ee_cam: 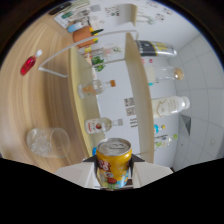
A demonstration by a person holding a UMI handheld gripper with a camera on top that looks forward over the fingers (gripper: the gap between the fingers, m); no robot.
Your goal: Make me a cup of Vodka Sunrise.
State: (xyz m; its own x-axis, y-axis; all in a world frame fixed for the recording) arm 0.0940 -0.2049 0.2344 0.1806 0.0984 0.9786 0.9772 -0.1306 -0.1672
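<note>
Gripper view: yellow can (114, 162) clamped between jaws, shelf bottles (102, 125) beyond.

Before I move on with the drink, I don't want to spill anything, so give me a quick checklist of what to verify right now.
1. Can held in the tool: ok, it sits between the fingers, which press on both sides.
2. Can in line with the fingers, not skewed: ok.
3. Can opened: cannot tell; the tab on the lid looks flat.
4. Clear cup within reach: ok, it is on the wooden surface, beside the can.
5. Cup contents: cannot tell; something pale, maybe ice.
6. Bottles on the shelf beyond the can: ok, none touch the can.
</note>
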